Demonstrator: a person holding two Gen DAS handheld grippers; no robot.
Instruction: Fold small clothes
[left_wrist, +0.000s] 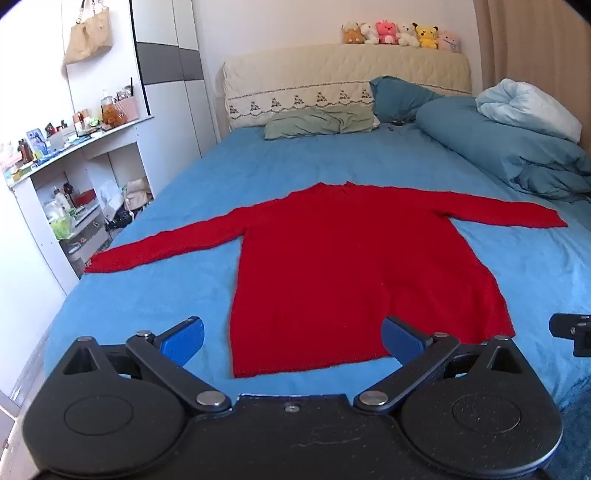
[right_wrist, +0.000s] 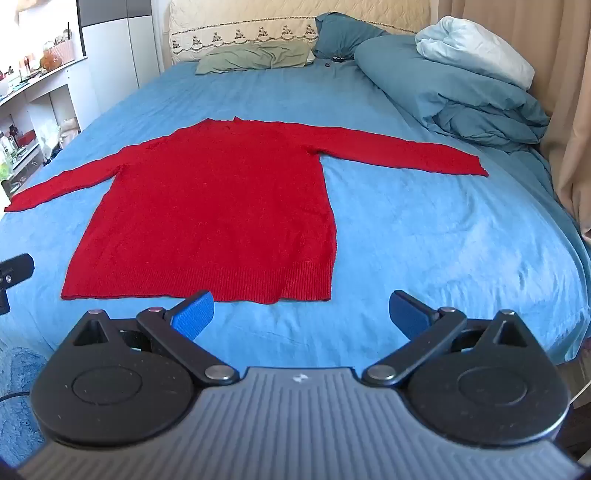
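Here the left gripper (left_wrist: 291, 338) gapes wide, empty, over the hem of the red knitted long-sleeved sweater (left_wrist: 332, 266), spread flat on the blue-sheeted bed (left_wrist: 184, 295); the right gripper (right_wrist: 301, 312) likewise hangs wide just beside that hem.

The red sweater (right_wrist: 207, 206) is showing a fuzzy knit with a ribbed hem. The bed sheet (right_wrist: 424, 229) is looking like soft, matt cloth.

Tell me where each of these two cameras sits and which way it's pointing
Left wrist: on the left gripper, near the bed's foot, facing the headboard over the red sweater; its open blue fingers show.
Right wrist: on the right gripper, just right of the hem, same heading; open fingers show.
Shared: sweater, blue sheet, and each sees the other gripper's edge.
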